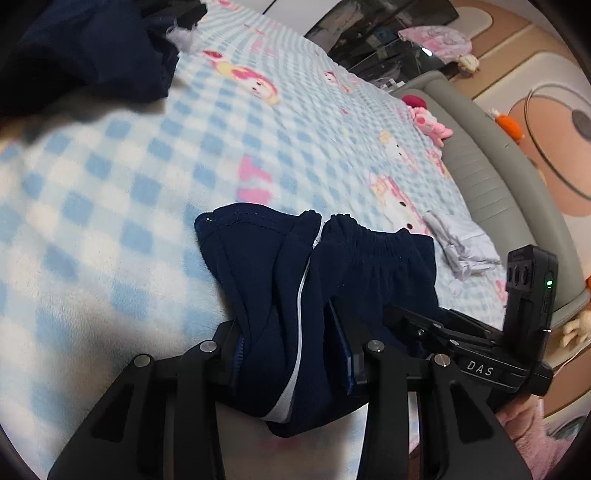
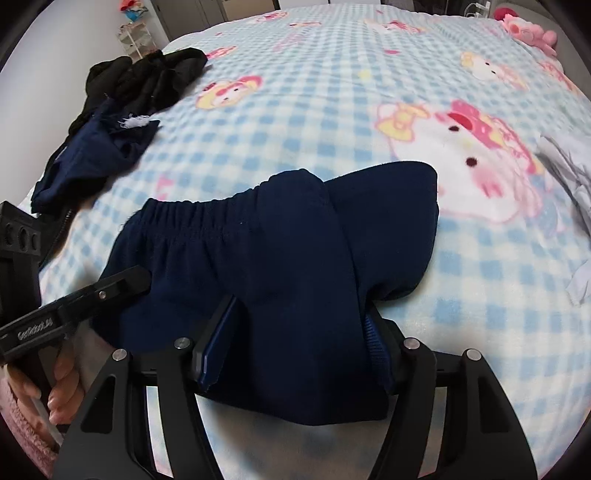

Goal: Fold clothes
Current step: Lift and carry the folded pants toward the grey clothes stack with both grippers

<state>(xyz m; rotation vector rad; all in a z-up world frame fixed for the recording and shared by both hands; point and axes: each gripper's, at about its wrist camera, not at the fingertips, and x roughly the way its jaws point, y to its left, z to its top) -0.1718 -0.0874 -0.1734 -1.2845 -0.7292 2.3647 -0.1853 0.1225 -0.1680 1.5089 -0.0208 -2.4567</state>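
Both claws (image 1: 291, 354) (clamped) on shorts (image 2: 295, 236), checked blanket (image 2: 461, 280)

bed with blue-checked cartoon blanket (image 2: 295, 122). on it: navy shorts (image 2: 295, 236) near, dark clothes pile (image 2: 122, 107) far left, pale garment (image 2: 569, 192) right, pink plush (image 2: 528, 29) far right.

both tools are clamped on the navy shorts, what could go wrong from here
1. The navy shorts are bunched thick in the right tool and the left tool; layers could slip out unevenly, leaving a crooked fold.
2. The tools grip close together, so they might collide.
3. The pale garment lies just beside the shorts and could get dragged along or trapped underneath.
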